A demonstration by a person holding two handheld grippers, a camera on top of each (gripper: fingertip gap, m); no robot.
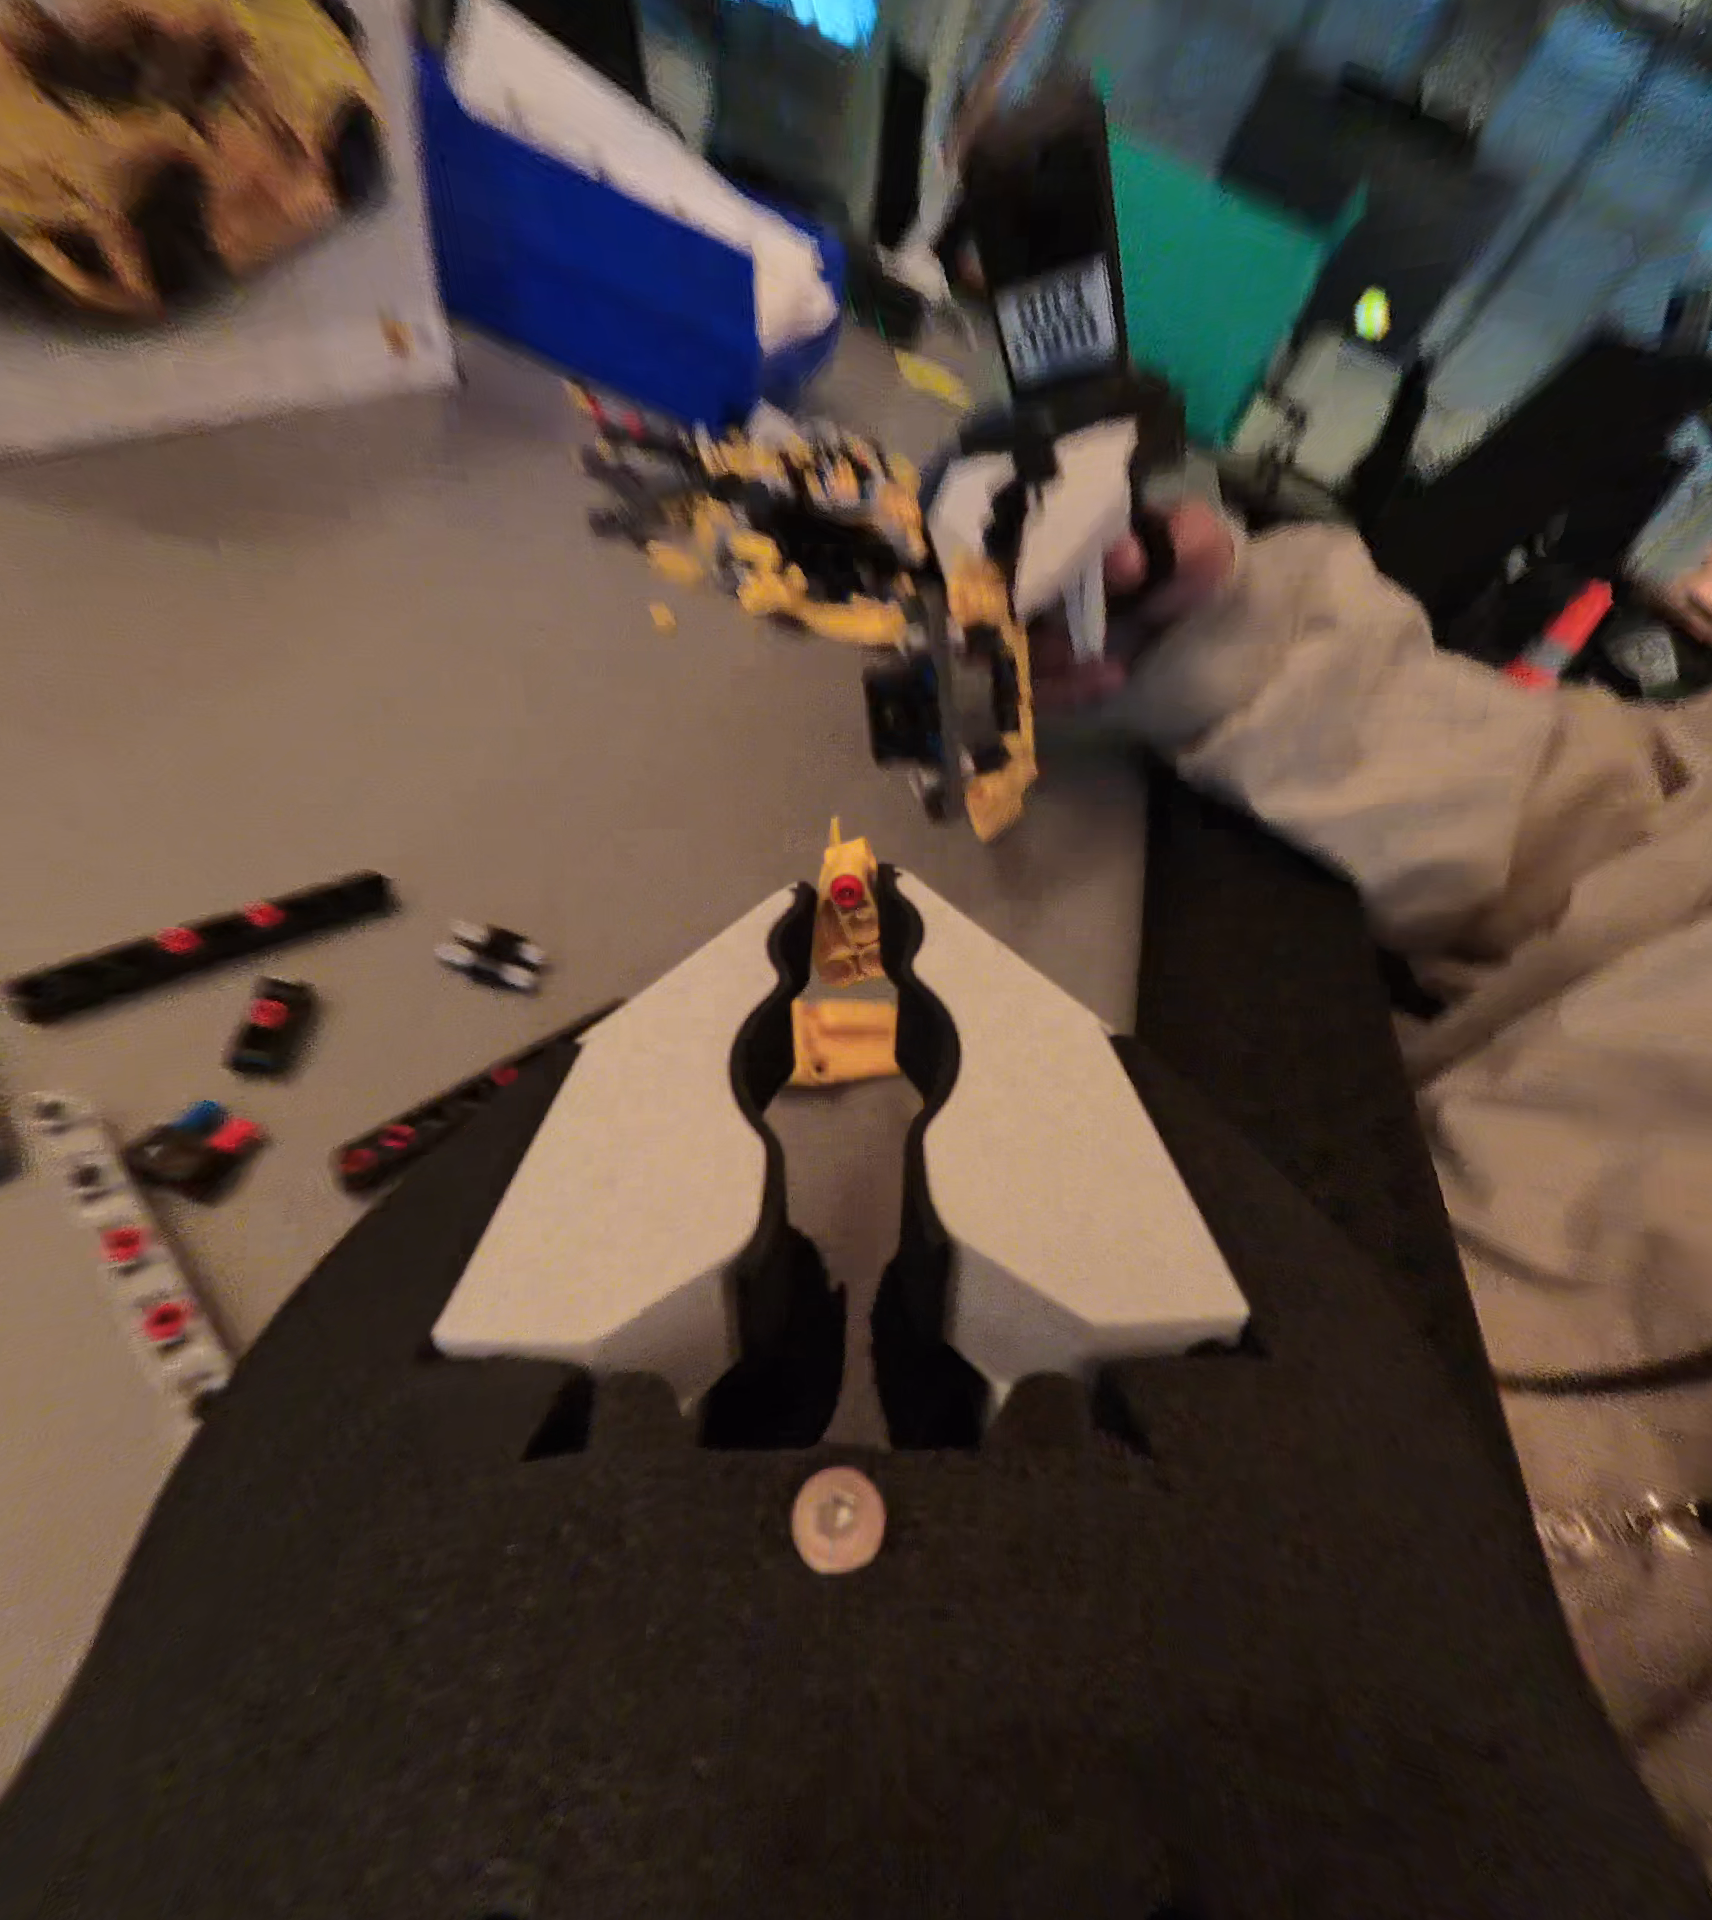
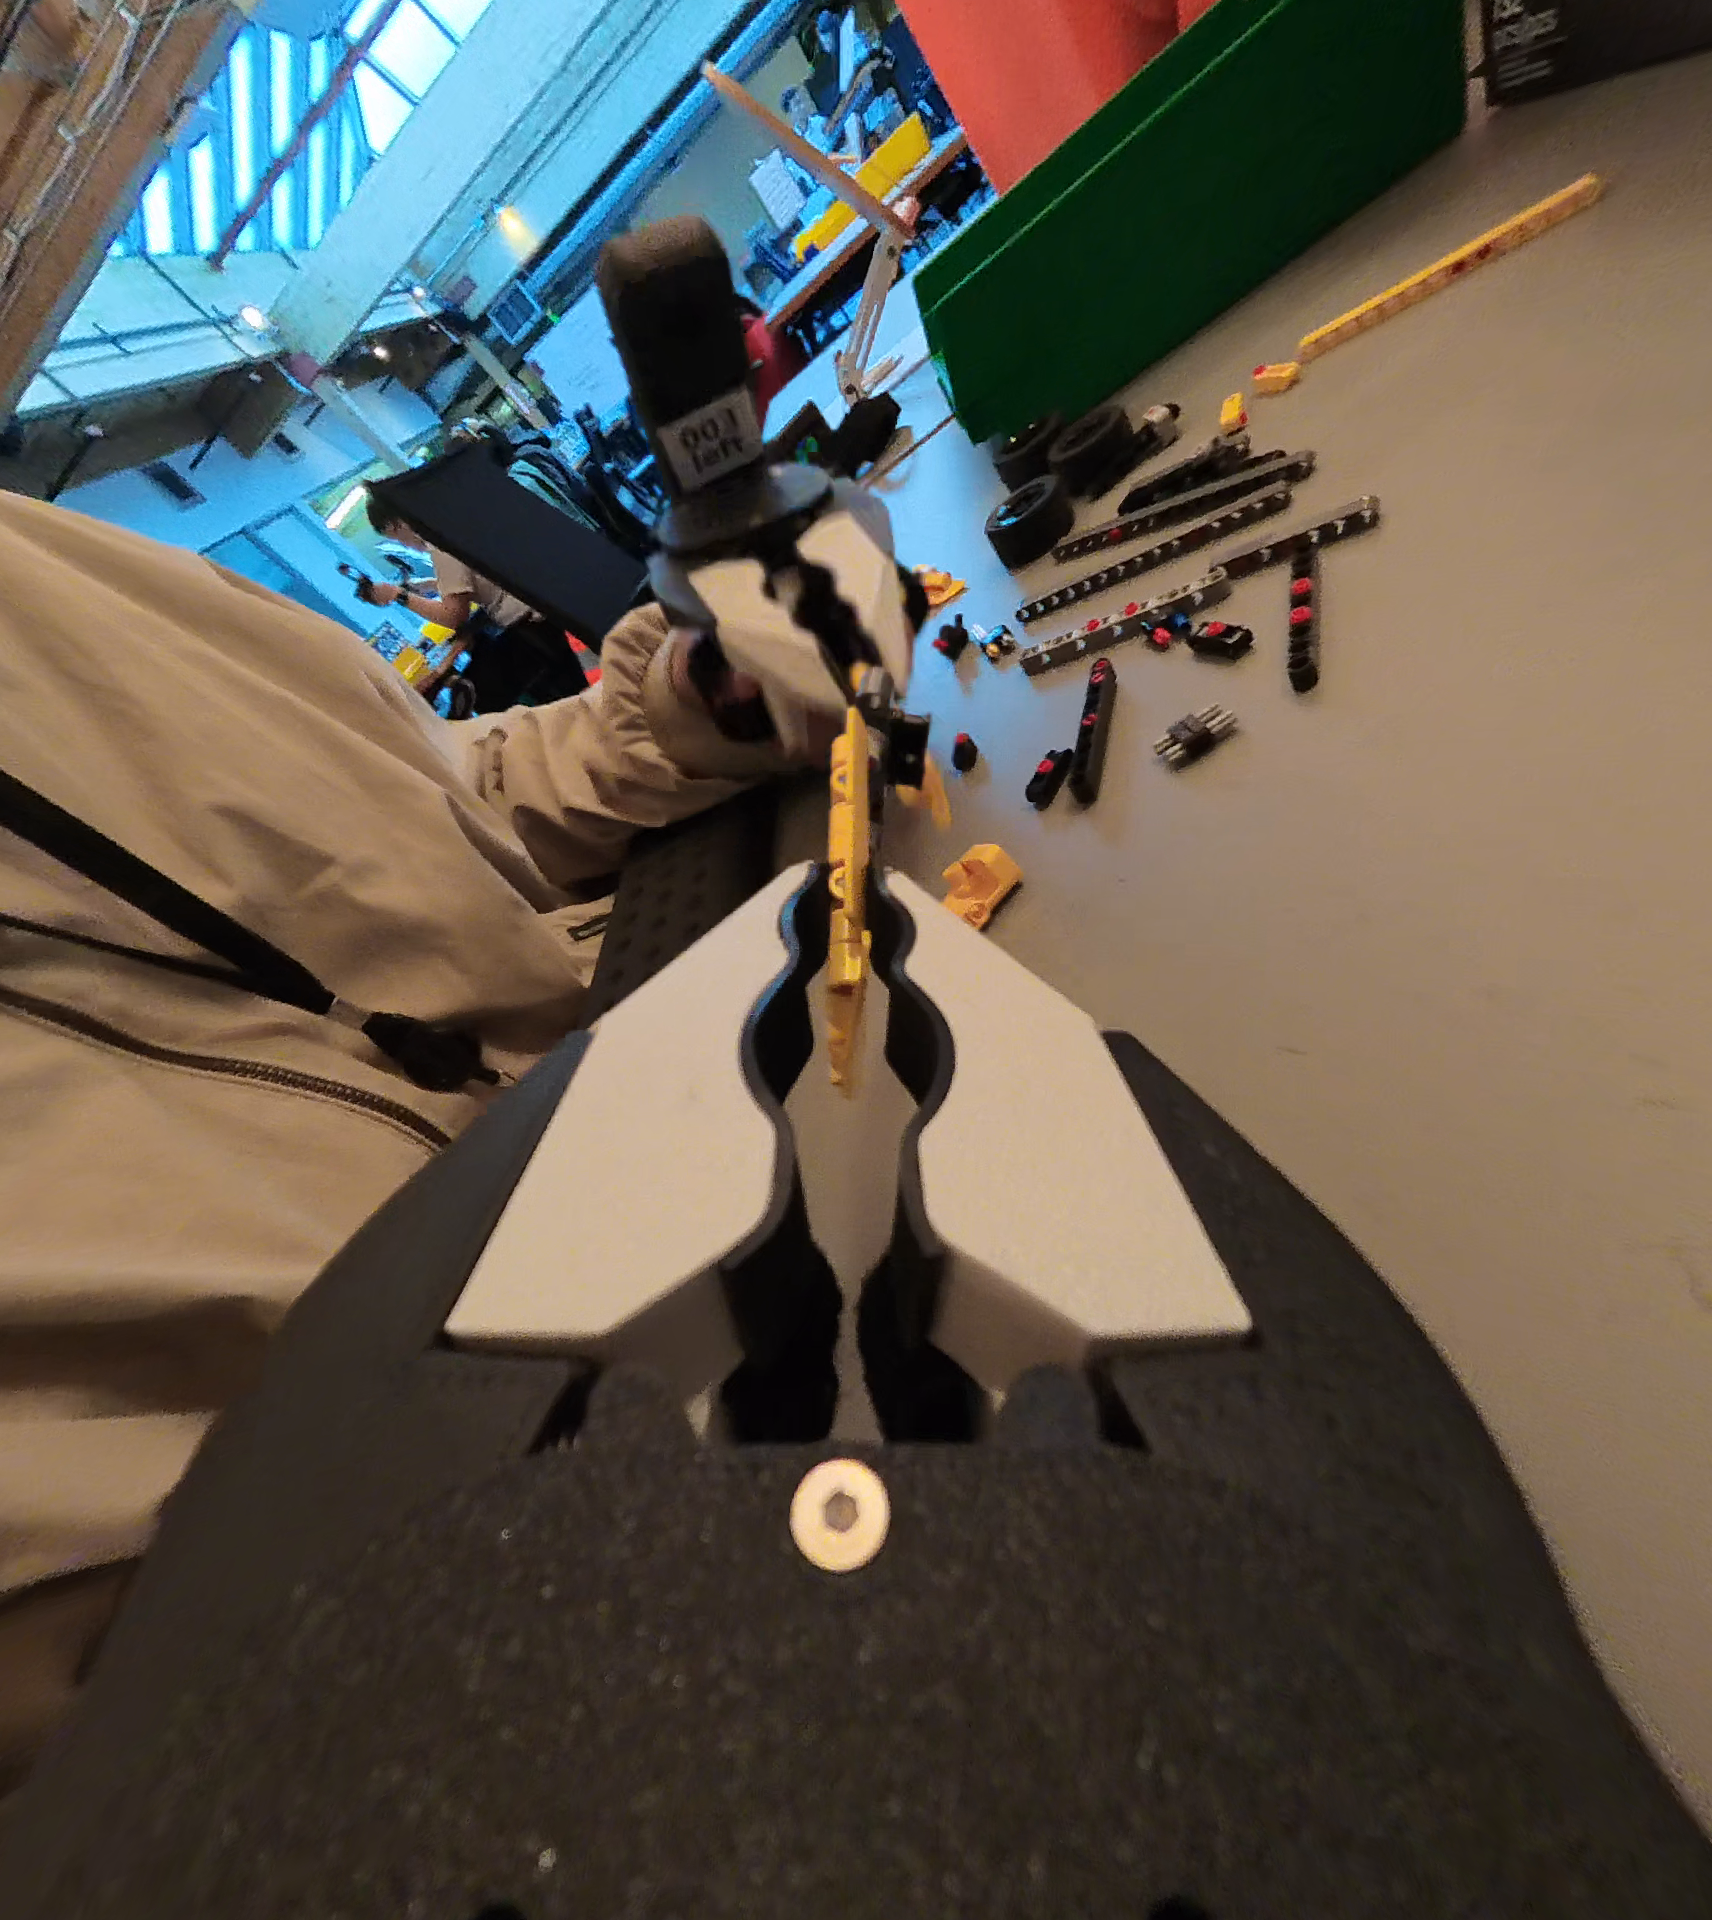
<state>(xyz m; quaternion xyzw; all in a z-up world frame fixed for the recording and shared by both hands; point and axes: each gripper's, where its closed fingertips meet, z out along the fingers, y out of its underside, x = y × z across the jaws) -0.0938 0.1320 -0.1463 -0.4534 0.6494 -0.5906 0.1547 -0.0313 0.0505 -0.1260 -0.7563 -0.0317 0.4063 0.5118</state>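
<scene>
Left gripper closed on a small yellow piece with a red pin at its tip; a second yellow piece lies on the table just below, seen between the fingers. Right gripper closed on a thin yellow strip, edge-on, which belongs to a yellow-and-black assembly at 1 o'clock in the left view. Surface: plain grey table in a large, bright hall. Left view only: a heap of yellow and black parts at 12 o'clock, a blue bin at 11, a box printed with a yellow car at 10, black beams with red pins at 9. Right view only: a green bin at 1 o'clock, black wheels, long beams and a yellow beam at 2. A beige sleeve fills the left of the right view. The left view is motion-blurred; small parts there cannot be told apart.
</scene>
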